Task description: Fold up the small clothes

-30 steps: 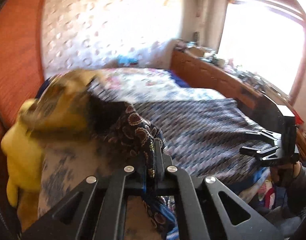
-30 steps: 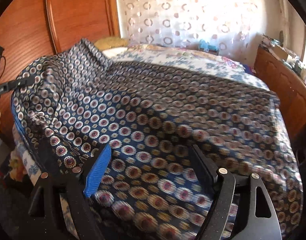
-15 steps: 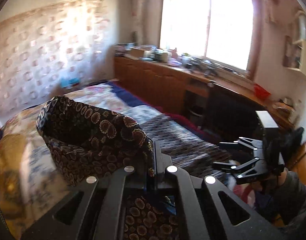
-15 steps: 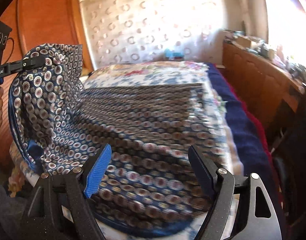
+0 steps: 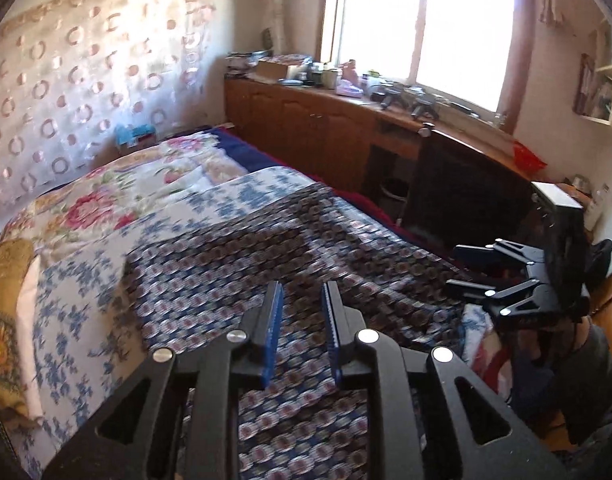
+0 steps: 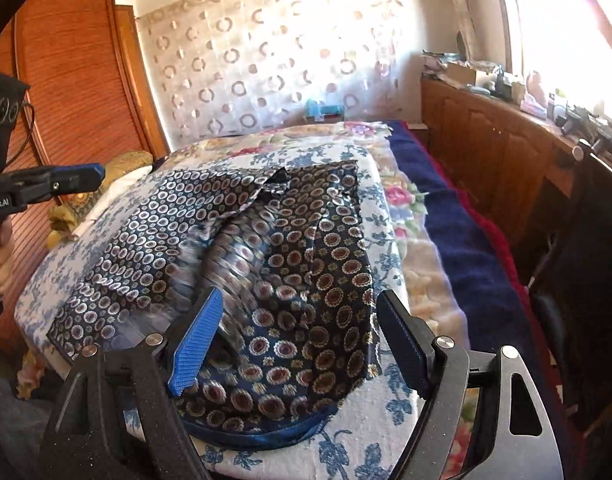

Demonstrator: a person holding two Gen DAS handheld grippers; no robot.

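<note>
we see one dark cloth (image 6: pixel 306 264) with round dots, lying on the bed (image 6: pixel 370 440) at its near edge, one side flopped over itself. it sits right under and ahead of our right gripper (image 6: pixel 301 344), which is wide apart and holds nothing. our left gripper (image 5: pixel 301 320) is a little apart, empty too, above the cloth's left side. the cloth runs longest from left to right. two grippers, one cloth, one bed.
</note>
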